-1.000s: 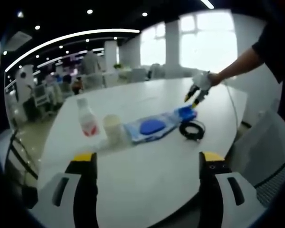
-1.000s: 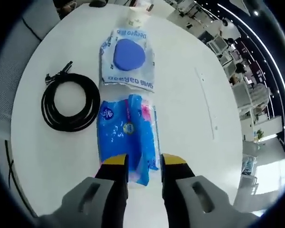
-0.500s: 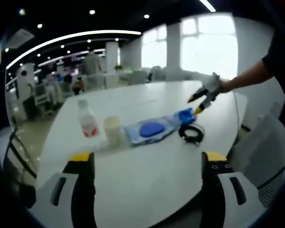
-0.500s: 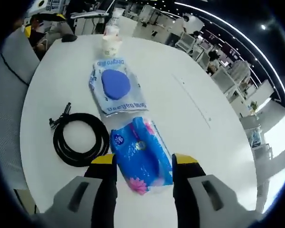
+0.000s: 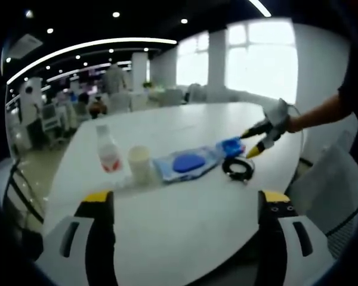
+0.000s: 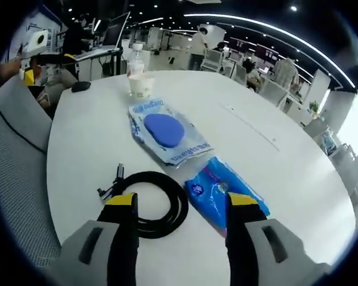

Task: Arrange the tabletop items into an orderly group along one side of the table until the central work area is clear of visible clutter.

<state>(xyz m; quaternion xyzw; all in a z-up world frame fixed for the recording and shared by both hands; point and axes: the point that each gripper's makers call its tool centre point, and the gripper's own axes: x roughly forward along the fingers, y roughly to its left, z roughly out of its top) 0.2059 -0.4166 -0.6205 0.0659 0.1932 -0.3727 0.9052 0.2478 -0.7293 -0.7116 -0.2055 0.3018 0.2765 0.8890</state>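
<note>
On the white round table (image 5: pixel 185 214) stand a small bottle with a red label (image 5: pixel 107 156) and a pale cup (image 5: pixel 139 165). Beside them lie a clear pack with a blue disc (image 5: pixel 188 162), a blue wipes pack (image 5: pixel 230 146) and a black cable coil (image 5: pixel 238 168). My left gripper (image 5: pixel 185 199) is open, low over the near edge and far from everything. My right gripper (image 5: pixel 249 144), held by a hand, hovers open beside the blue pack. In the right gripper view my right gripper (image 6: pixel 182 202) stands open over the cable coil (image 6: pixel 152 205), with the blue pack (image 6: pixel 224 192) just right, then the clear pack (image 6: pixel 167 131), cup (image 6: pixel 141 86) and bottle (image 6: pixel 135 59).
A grey mesh chair (image 6: pixel 12 155) stands along the table's left edge in the right gripper view, and a dark mouse (image 6: pixel 80 86) lies near the cup. Another grey chair (image 5: pixel 340 185) is at the right in the left gripper view. Office desks and people fill the background.
My right gripper's jaws have widened and it has drawn back and lowered from above the blue pack toward the cable coil. The blue pack lies free on the table. My left gripper has barely moved.
</note>
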